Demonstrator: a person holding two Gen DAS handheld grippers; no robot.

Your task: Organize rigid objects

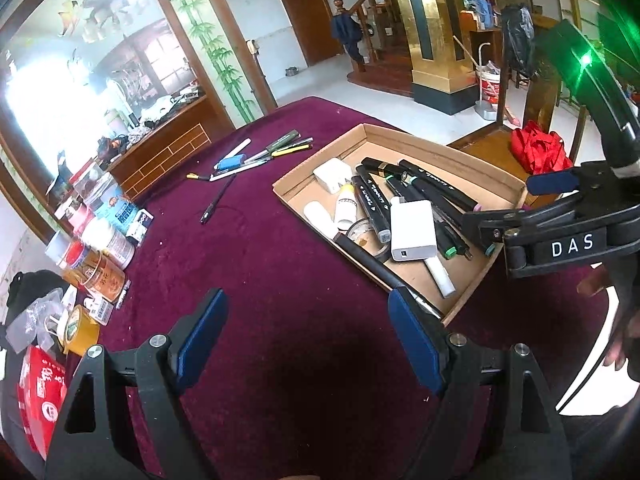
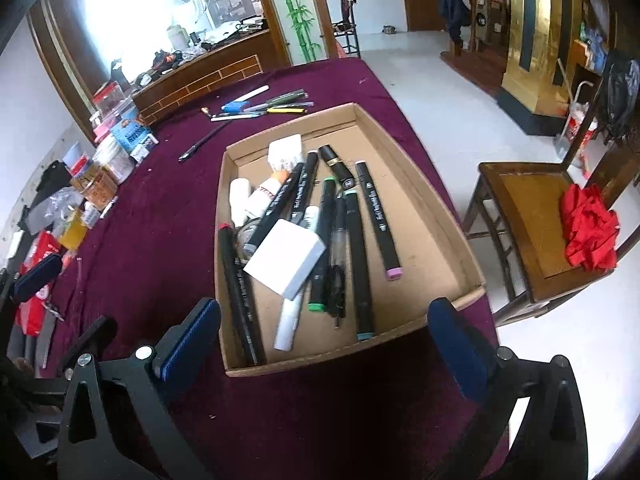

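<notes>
While both of my grippers hang over the round table under its maroon velvet cloth [image 1: 280, 280], the scene reads from large to small as follows. Shallow brown cardboard tray [image 2: 440, 216]: sits on the cloth near the table edge, already holding a white rectangular power bank [image 2: 286, 262], long black marker pens [image 2: 378, 220] and small white bottles. Loose cluster of pens and slim tools [image 1: 260, 152]: lies on the cloth beyond the tray, well apart from it; I judge these the pieces left to gather. They should be light, stiff and smooth-barrelled, liable to roll or slip, so I would pinch one across mid-barrel. Left gripper [image 1: 308, 340]: jaws wide apart, nothing between them, bare cloth beneath. Right gripper [image 2: 324, 344]: jaws spread as wide as they go, straddling the tray's near wall without, as far as the distorted view lets me say, touching it; it holds nothing.
</notes>
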